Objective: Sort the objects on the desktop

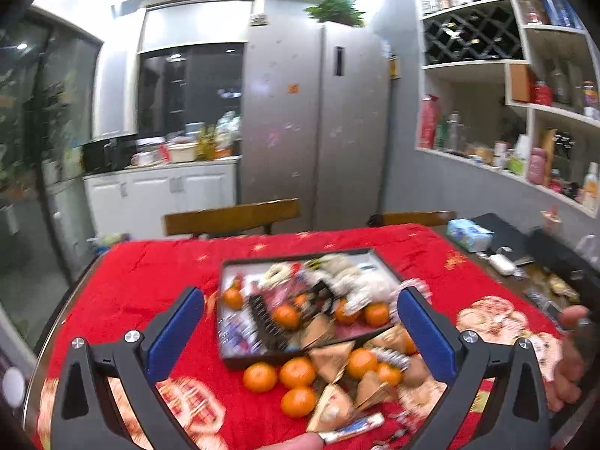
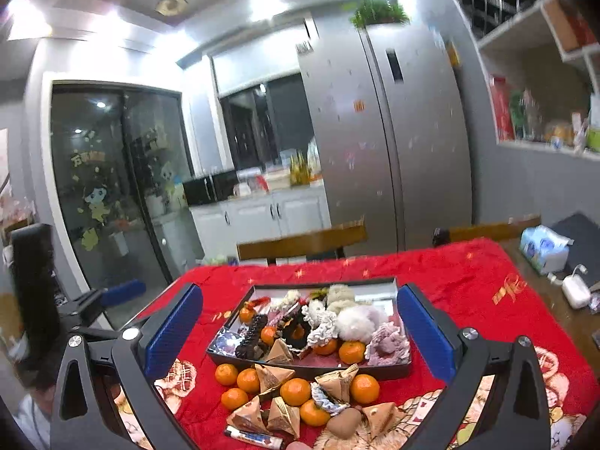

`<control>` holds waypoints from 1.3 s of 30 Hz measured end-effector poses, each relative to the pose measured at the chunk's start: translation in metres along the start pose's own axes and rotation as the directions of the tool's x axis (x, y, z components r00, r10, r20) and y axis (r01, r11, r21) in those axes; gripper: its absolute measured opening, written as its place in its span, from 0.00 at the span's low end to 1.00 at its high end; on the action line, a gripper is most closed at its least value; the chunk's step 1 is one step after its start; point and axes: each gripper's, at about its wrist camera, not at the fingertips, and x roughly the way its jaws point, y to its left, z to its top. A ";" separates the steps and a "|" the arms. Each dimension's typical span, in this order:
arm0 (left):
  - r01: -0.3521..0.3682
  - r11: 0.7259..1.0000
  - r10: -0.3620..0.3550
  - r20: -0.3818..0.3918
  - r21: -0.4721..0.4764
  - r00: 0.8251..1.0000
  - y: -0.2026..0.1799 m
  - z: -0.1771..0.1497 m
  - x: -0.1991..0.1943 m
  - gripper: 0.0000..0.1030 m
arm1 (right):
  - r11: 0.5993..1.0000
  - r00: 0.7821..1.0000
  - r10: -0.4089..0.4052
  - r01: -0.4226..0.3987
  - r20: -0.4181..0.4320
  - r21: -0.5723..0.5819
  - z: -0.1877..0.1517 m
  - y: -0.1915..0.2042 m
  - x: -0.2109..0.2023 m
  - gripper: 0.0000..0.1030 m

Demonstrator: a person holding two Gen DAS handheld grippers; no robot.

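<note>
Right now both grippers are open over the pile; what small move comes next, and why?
Probably lower the right gripper toward the nearest loose orange in front of the tray. Both sets of jaws stand wide and empty, and that fruit sits unobstructed on the red cloth.

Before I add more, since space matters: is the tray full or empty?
Nearly full: the tray holds tangerines and hair scrunchies.

My left gripper [image 1: 300, 322] and my right gripper [image 2: 300, 322] have blue pads on black frames. The tablecloth [image 2: 450, 281] is red with gold marks. The tangerines [image 2: 295, 392] are orange, the triangular packets [image 2: 273, 377] golden-brown, the tray [image 2: 375, 369] dark.
</note>
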 end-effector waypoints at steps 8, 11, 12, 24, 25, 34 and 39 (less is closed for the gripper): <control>-0.192 0.981 0.186 0.161 0.022 0.969 0.009 -0.078 -0.006 1.00 | 0.993 0.999 -0.015 0.020 0.041 -0.113 -0.049 0.010 -0.006 1.00; -0.172 0.982 0.160 0.139 0.077 0.977 0.007 -0.097 0.005 1.00 | 0.987 0.996 -0.075 0.068 -0.044 -0.143 -0.073 0.004 0.009 1.00; -0.158 0.985 0.149 0.114 0.072 0.982 0.009 -0.099 0.009 1.00 | 0.986 0.994 -0.096 0.087 -0.059 -0.142 -0.080 0.000 0.013 1.00; -0.132 0.991 0.132 0.024 0.003 0.991 0.024 -0.101 0.031 1.00 | 0.976 0.983 -0.156 0.138 -0.101 -0.171 -0.111 -0.010 0.037 1.00; -0.131 0.991 0.131 0.027 0.006 0.991 0.024 -0.101 0.031 1.00 | 0.973 0.981 -0.169 0.150 -0.095 -0.177 -0.112 -0.009 0.036 1.00; -0.135 0.991 0.135 -0.012 -0.018 0.991 0.028 -0.098 0.037 1.00 | 0.978 0.984 -0.151 0.135 -0.095 -0.161 -0.112 -0.011 0.035 1.00; -0.145 0.989 0.144 -0.027 -0.039 0.989 0.032 -0.098 0.040 1.00 | 0.976 0.979 -0.161 0.139 -0.124 -0.170 -0.114 -0.009 0.039 1.00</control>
